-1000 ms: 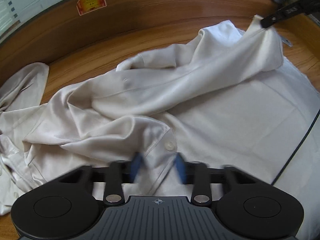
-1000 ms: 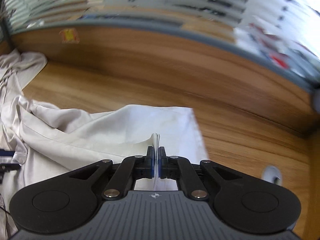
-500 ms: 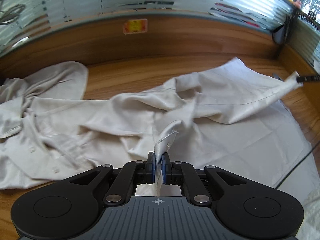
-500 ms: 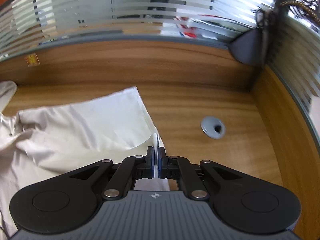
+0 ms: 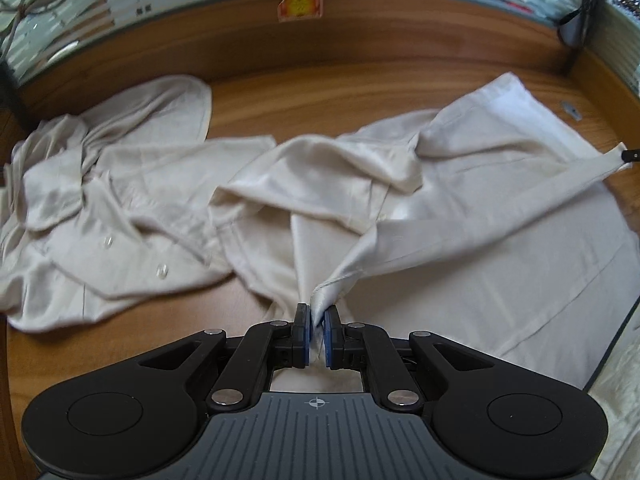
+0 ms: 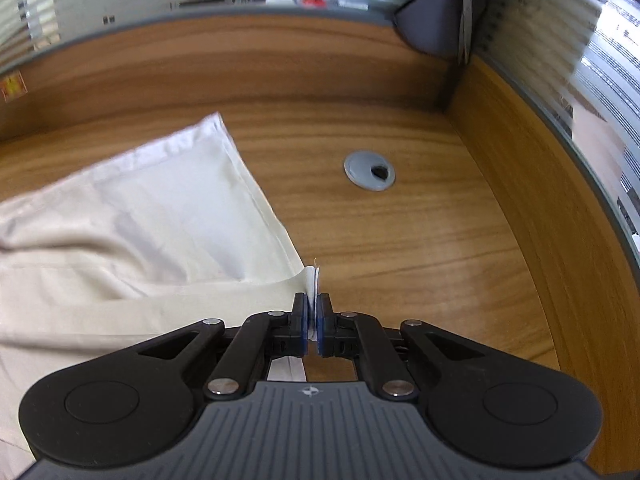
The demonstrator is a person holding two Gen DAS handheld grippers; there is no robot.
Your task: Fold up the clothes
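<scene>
A cream button-up shirt (image 5: 460, 216) lies crumpled across the wooden desk (image 5: 340, 92), its collar and button placket bunched at the left. My left gripper (image 5: 317, 322) is shut on a hem edge of the shirt, lifting it off the desk. A taut band of cloth runs from there to the far right, where my right gripper's tip (image 5: 629, 155) pinches the other corner. In the right wrist view my right gripper (image 6: 312, 312) is shut on a folded corner of the shirt (image 6: 132, 216), which spreads flat to its left.
A grey cable grommet (image 6: 369, 171) sits in the desk right of the shirt. Wooden partition walls (image 6: 540, 208) with frosted glass close off the back and right. A dark cable (image 5: 612, 344) runs along the shirt's right edge. A red sticker (image 5: 300, 6) marks the back wall.
The left gripper closed on the hem and pulled it back and up. The right gripper carried its corner rightward, past the grommet. The shirt now stretches wider between them.
</scene>
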